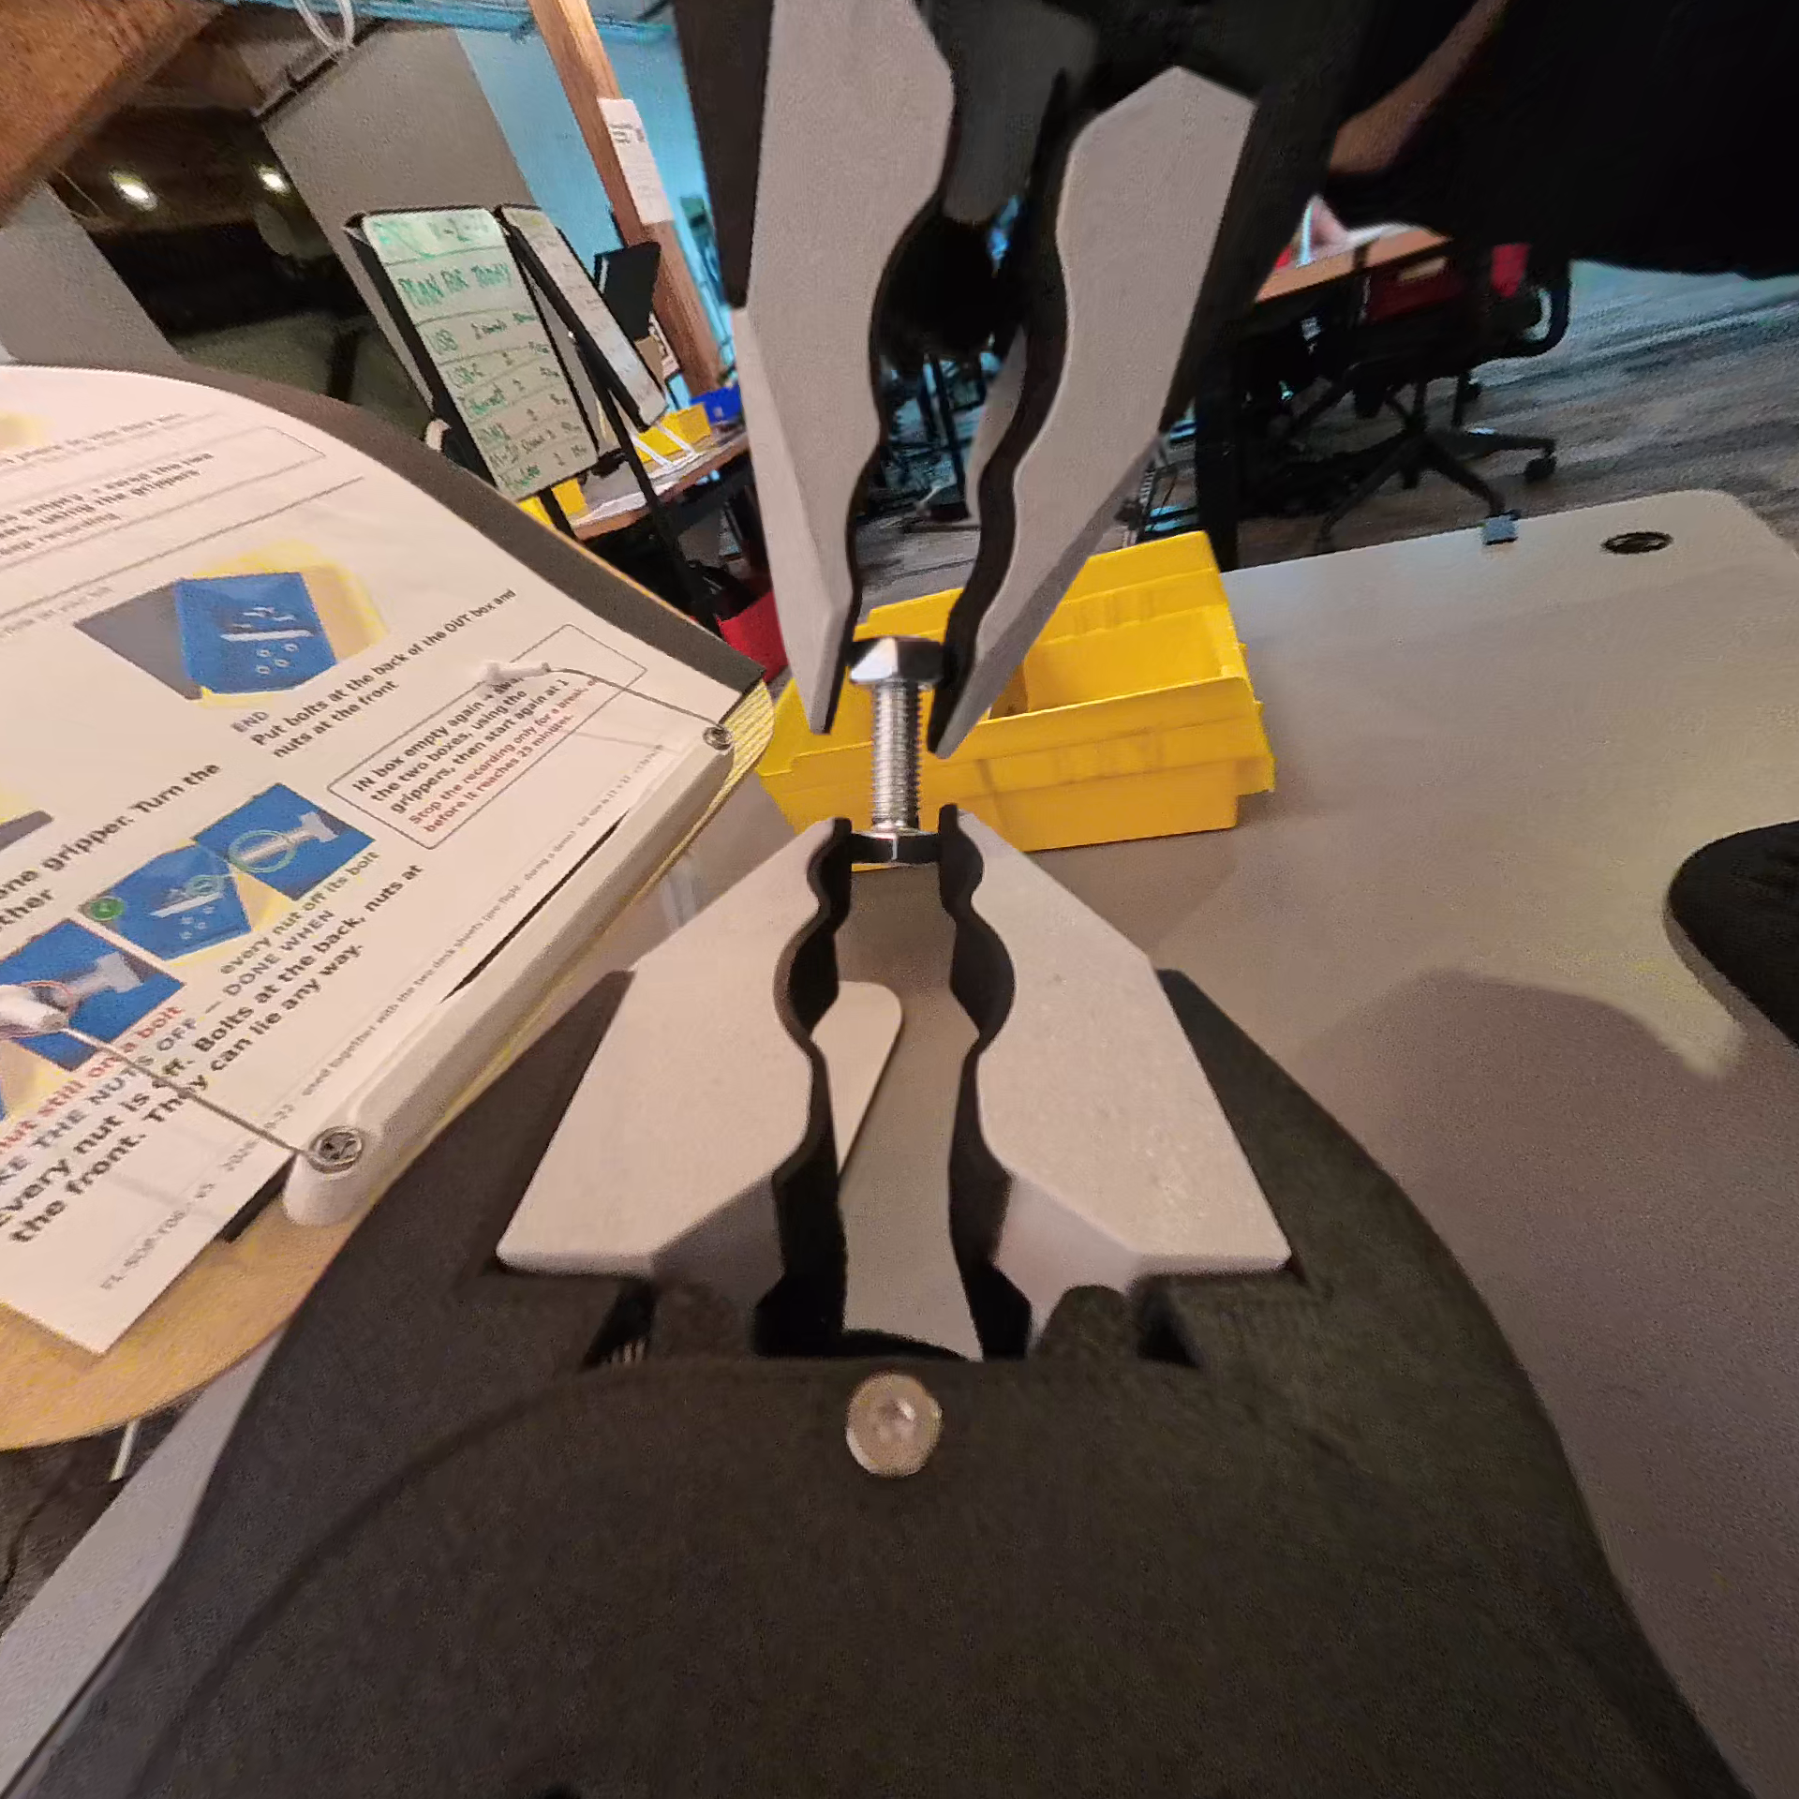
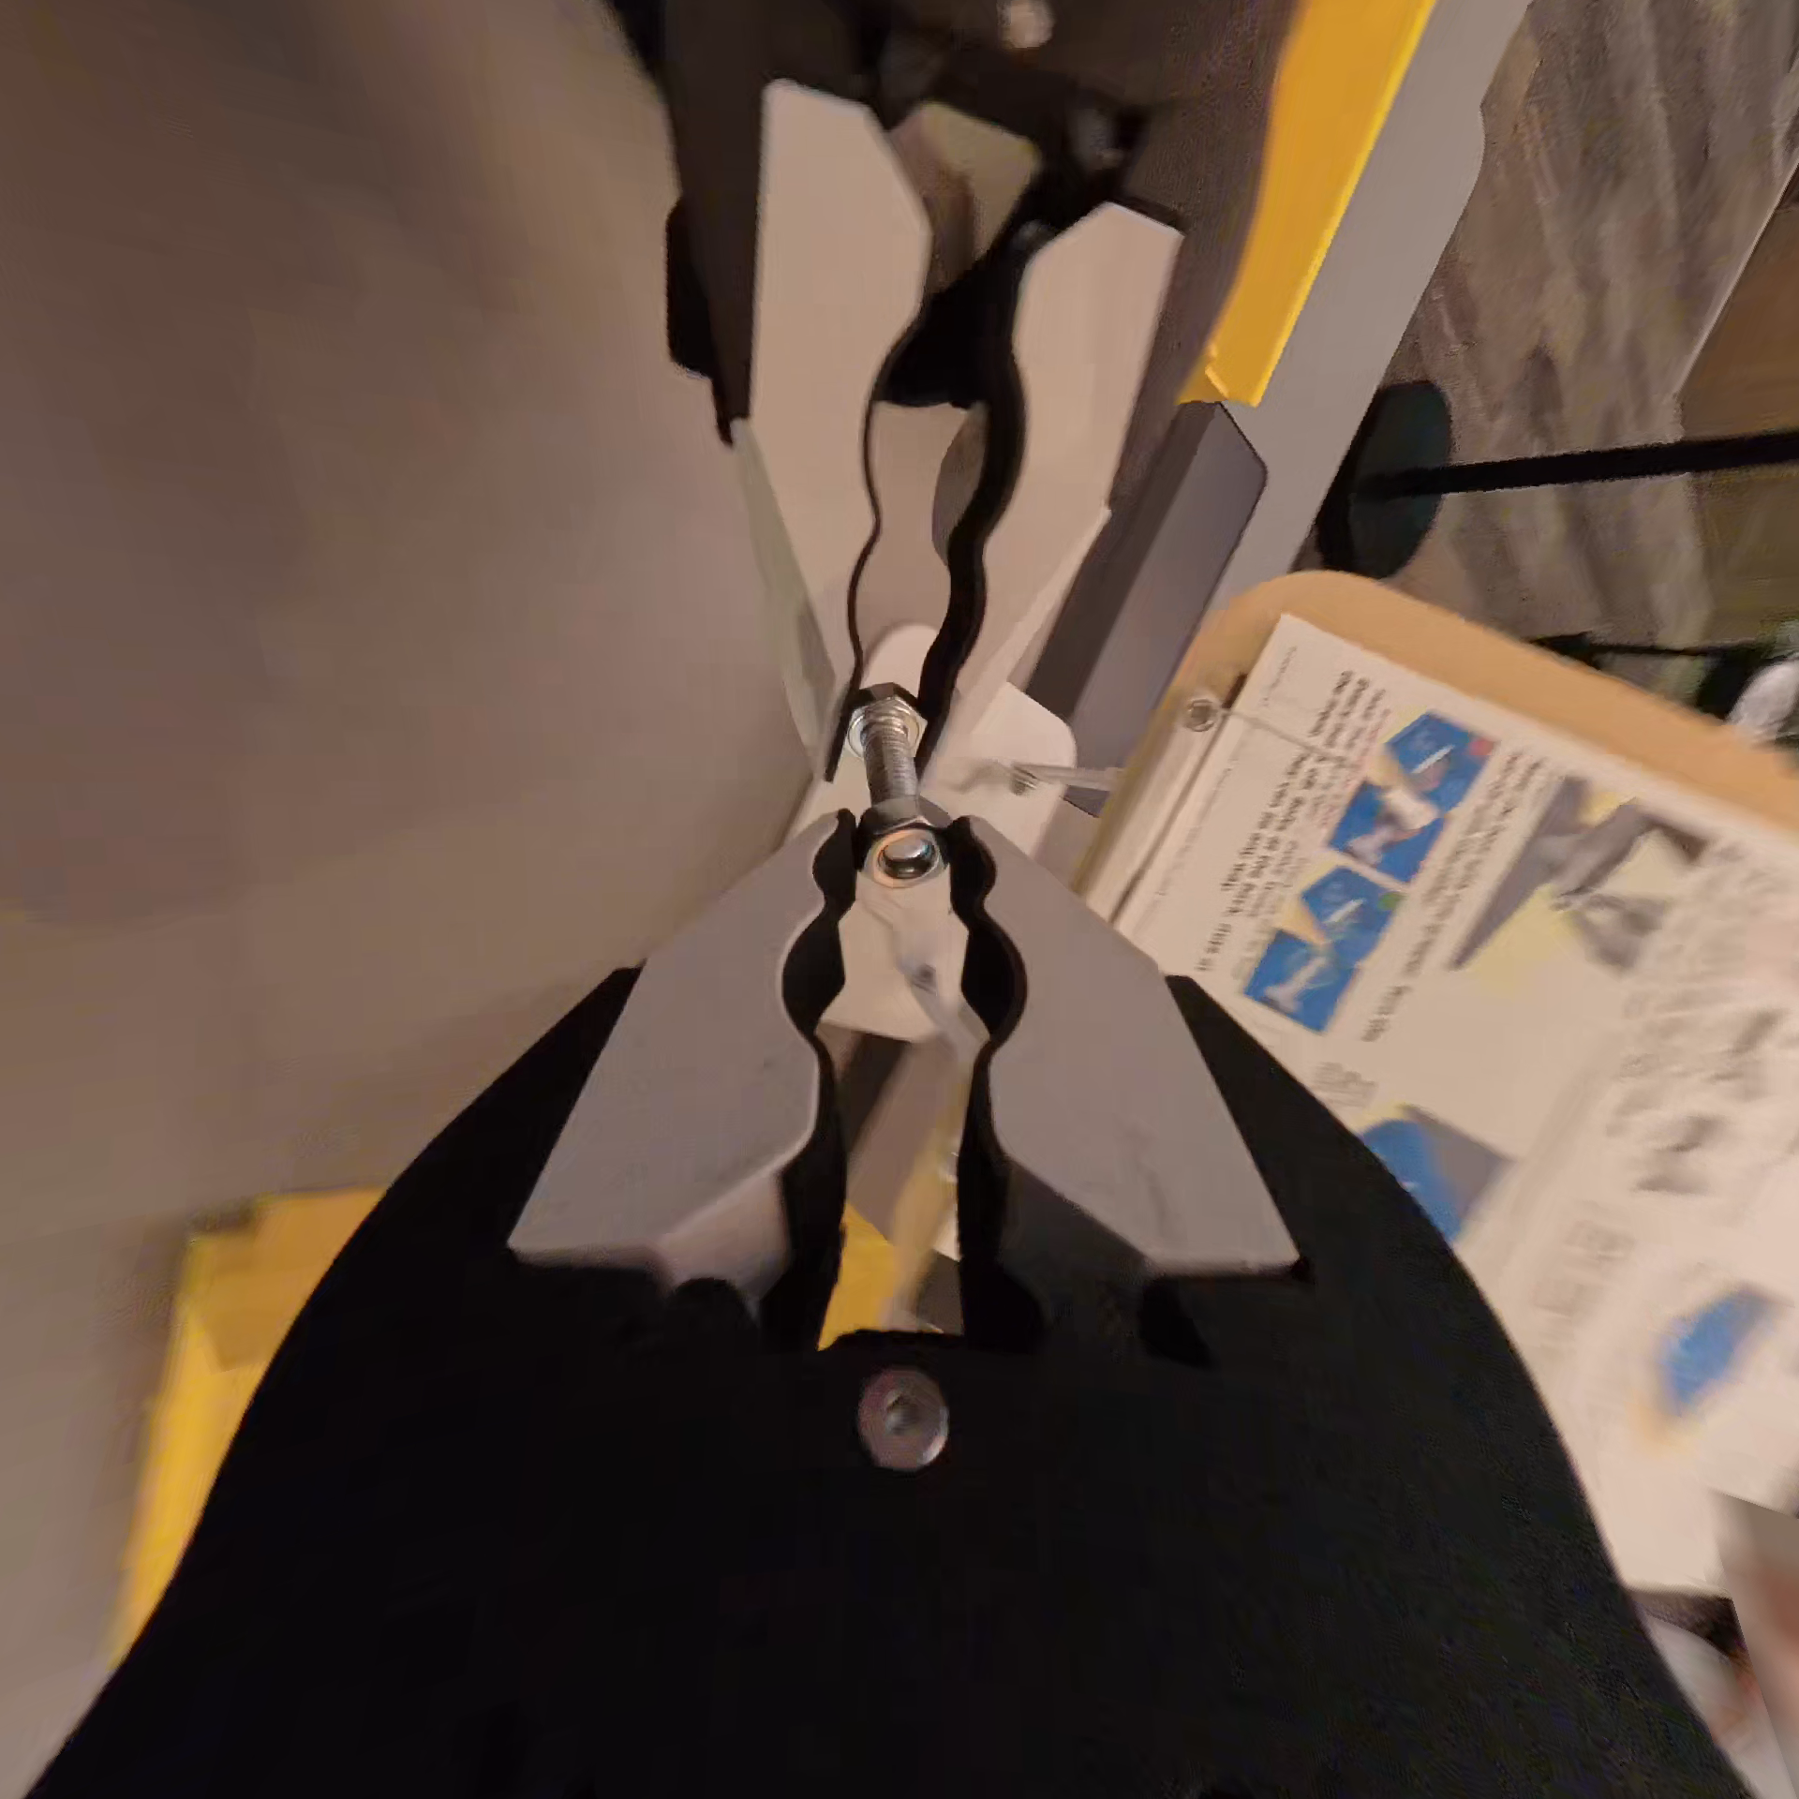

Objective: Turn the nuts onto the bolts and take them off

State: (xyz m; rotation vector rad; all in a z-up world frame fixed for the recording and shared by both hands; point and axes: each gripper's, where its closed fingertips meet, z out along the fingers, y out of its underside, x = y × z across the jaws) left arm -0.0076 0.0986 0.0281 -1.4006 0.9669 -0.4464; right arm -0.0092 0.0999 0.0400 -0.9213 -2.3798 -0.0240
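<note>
**Keep the bolt and nut on one axis**

The bolt (image 1: 894, 759) hangs in the air between your two tools, above the counter (image 1: 1460, 779). Your right gripper (image 2: 900, 847) has its jaws nearly closed, pinching the bolt's head. Your left gripper (image 1: 891, 847) has its jaws just as narrow, clamped on the hex nut (image 2: 881, 703) at the threaded end. Hold both in line and twist one only; any tilt could bind the thread. Behind sits a yellow bin (image 1: 1119, 720); its contents are hidden from here.

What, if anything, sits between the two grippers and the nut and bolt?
Nothing visible. The left gripper is shut on the nut, and the right gripper on the head of the bolt; only bare thread lies between them.
</note>
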